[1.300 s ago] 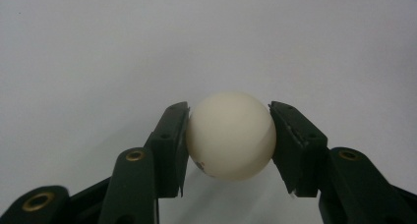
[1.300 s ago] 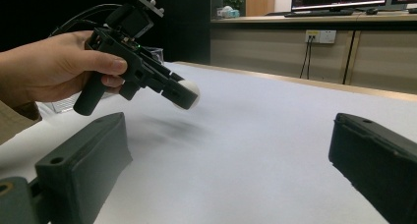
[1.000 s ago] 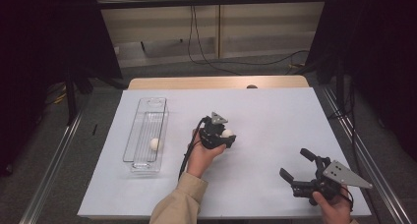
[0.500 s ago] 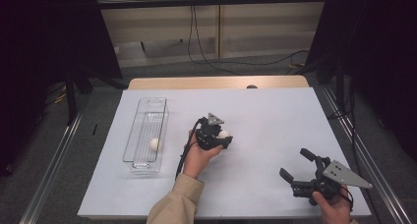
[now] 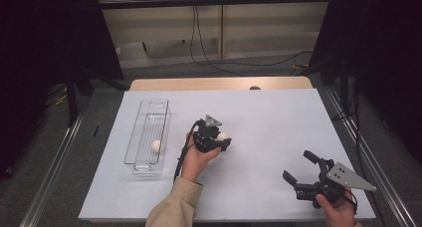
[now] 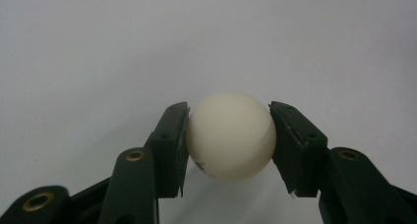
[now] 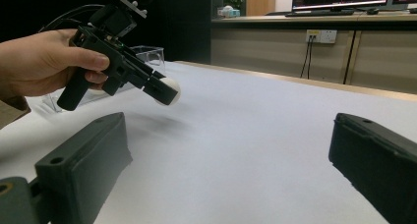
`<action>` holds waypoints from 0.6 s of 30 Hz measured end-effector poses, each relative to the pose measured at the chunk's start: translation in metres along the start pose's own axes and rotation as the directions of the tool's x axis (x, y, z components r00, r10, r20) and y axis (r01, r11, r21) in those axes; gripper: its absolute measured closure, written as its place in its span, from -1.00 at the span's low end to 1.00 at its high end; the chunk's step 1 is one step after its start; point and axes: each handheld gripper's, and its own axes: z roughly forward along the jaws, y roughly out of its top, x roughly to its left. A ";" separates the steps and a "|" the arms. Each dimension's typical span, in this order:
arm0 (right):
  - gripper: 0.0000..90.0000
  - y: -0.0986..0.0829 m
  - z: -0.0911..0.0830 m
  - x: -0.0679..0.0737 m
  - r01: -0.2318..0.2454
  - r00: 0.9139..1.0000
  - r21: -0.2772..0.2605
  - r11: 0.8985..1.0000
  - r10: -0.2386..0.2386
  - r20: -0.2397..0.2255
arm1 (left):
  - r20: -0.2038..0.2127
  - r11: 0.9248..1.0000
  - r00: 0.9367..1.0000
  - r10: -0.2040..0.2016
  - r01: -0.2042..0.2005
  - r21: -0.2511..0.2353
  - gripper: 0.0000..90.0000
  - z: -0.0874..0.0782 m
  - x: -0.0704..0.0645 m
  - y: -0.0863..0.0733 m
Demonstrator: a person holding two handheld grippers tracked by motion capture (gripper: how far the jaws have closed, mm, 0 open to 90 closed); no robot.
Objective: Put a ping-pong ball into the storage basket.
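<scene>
My left gripper (image 5: 220, 137) is clenched on a white ball (image 6: 231, 134), one jaw against each side, held just above the white table (image 5: 278, 122) near its middle. The left hand (image 5: 195, 157) wraps the handle from the near side, forearm coming up from the near edge, jaws pointing right and slightly down. To its left a clear tray (image 5: 147, 137) holds a second ball (image 5: 157, 146). My right gripper (image 5: 300, 171) rests at the near right, jaws spread wide, gripping nothing.
</scene>
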 end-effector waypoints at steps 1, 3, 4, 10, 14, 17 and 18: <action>-0.97 0.000 0.000 0.000 0.000 1.000 0.000 1.000 0.000 0.000 | -0.001 1.000 1.000 -0.003 0.003 -0.001 0.14 0.000 0.000 0.000; -0.97 0.000 0.000 0.000 0.000 1.000 -0.001 1.000 0.000 0.000 | 0.001 1.000 1.000 -0.007 0.007 -0.005 0.14 -0.001 0.000 0.000; -0.97 0.000 0.000 0.000 0.000 1.000 -0.001 1.000 0.000 0.000 | 0.002 1.000 1.000 -0.006 0.006 -0.005 0.14 -0.002 0.000 0.000; -0.97 0.000 0.000 0.000 0.000 1.000 -0.002 1.000 0.000 0.000 | 0.008 1.000 1.000 -0.013 0.013 -0.008 0.14 -0.005 0.001 0.000; -0.97 0.000 0.000 0.000 0.000 1.000 -0.001 1.000 0.000 0.001 | 0.004 1.000 1.000 -0.016 0.016 -0.015 0.14 -0.008 0.003 -0.001; -0.97 0.000 -0.001 0.000 0.000 1.000 -0.001 1.000 0.000 0.001 | -0.003 1.000 1.000 -0.020 0.020 -0.012 0.14 -0.011 0.005 -0.001; -0.97 0.000 -0.001 0.000 0.000 1.000 -0.001 1.000 0.000 0.001 | -0.001 0.999 1.000 -0.029 0.029 -0.013 0.14 -0.012 0.006 -0.001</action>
